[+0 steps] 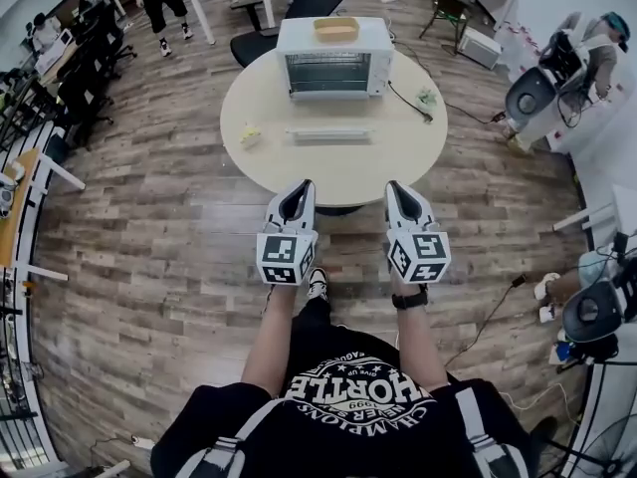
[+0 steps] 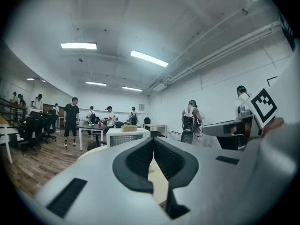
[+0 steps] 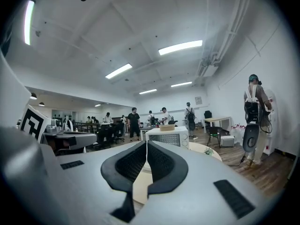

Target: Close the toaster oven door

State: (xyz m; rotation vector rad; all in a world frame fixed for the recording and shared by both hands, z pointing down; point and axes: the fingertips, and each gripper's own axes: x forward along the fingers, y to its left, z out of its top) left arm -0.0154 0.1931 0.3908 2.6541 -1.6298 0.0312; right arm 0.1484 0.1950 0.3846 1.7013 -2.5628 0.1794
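A white toaster oven [image 1: 333, 58] stands at the far side of a round beige table [image 1: 259, 162]. Its door [image 1: 328, 135] is folded down flat toward me, and the rack inside shows. On the oven's top sits a small brown basket [image 1: 335, 30]. My left gripper [image 1: 298, 187] and right gripper [image 1: 400, 187] hover side by side over the floor, just short of the table's near edge, both shut and empty. The oven [image 2: 127, 136] shows small beyond the left gripper [image 2: 152, 140], and the oven [image 3: 166, 136] appears again past the right gripper [image 3: 146, 142].
A small yellowish item [image 1: 249, 135] lies left of the door and a green one [image 1: 428, 96] sits at the table's right. A black cable [image 1: 453, 113] runs off right. A black chair [image 1: 259, 43] stands behind the table; people, desks and equipment ring the room.
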